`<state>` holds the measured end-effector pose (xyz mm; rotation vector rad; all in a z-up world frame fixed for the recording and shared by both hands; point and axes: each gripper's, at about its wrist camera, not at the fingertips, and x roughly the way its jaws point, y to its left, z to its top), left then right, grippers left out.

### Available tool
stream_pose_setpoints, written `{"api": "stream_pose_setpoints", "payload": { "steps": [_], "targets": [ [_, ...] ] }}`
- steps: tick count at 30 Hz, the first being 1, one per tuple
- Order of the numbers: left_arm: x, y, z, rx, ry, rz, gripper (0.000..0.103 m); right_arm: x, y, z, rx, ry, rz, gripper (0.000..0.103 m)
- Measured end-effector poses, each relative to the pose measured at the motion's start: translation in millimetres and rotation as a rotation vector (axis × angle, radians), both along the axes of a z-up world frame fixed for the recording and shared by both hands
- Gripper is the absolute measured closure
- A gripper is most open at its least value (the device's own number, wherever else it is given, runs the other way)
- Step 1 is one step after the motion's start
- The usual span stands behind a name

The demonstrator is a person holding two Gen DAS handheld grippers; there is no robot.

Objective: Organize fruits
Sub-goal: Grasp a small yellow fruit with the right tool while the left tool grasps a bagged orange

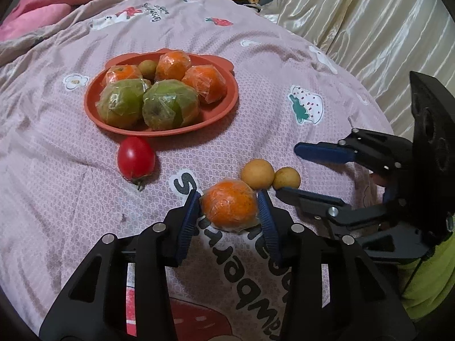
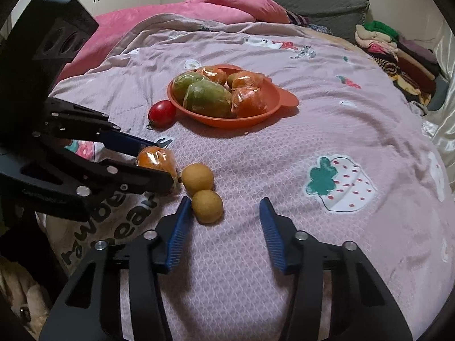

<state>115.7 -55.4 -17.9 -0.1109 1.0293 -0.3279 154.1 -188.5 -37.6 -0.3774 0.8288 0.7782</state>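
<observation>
Blue pads of the left claw [image 1: 229, 199] pinch a plastic-wrapped orange [image 1: 229, 207], which rests low on the pink bedspread [image 1: 256, 91]; its underside is hidden. Just right of that claw lie two small yellow fruits [image 1: 257, 174], touching each other. The right claw [image 2: 224, 209] is spread, and the nearer yellow fruit [image 2: 207, 207] sits just inside its left finger, the rest of the gap bare. Ahead of the left claw lies a tomato [image 1: 136, 157], touching the orange plate [image 1: 216, 116] beyond it. The plate holds wrapped oranges and green fruits; one small fruit is half hidden among them.
</observation>
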Motion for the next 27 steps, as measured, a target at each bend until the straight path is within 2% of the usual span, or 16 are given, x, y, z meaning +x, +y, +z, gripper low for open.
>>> {"api": "stream_pose_setpoints", "payload": {
  "steps": [8, 11, 15, 19, 27],
  "targets": [
    [1.5, -2.5, -5.3, 0.004, 0.003, -0.003, 0.066, -3.4, 6.1, -5.2, 0.003, 0.009, 0.042, 0.078],
    [3.4, -3.6, -7.9, 0.008, 0.003, -0.007, 0.065, -4.3, 4.6, -4.8, 0.013, 0.01, 0.04, 0.082],
    [4.5, -2.8, -8.3, 0.002, 0.005, -0.004, 0.069, -2.9, -1.6, 0.7, 0.045, 0.017, 0.027, 0.082],
    [4.1, 3.3, -4.2, -0.036, 0.009, 0.007, 0.069, 0.4, -9.4, 11.4, 0.082, 0.01, 0.003, 0.082],
    [5.8, 22.8, 23.8, -0.056, -0.048, 0.049, 0.07, 18.5, -11.7, 35.0, 0.131, -0.021, -0.024, 0.082]
  ]
}}
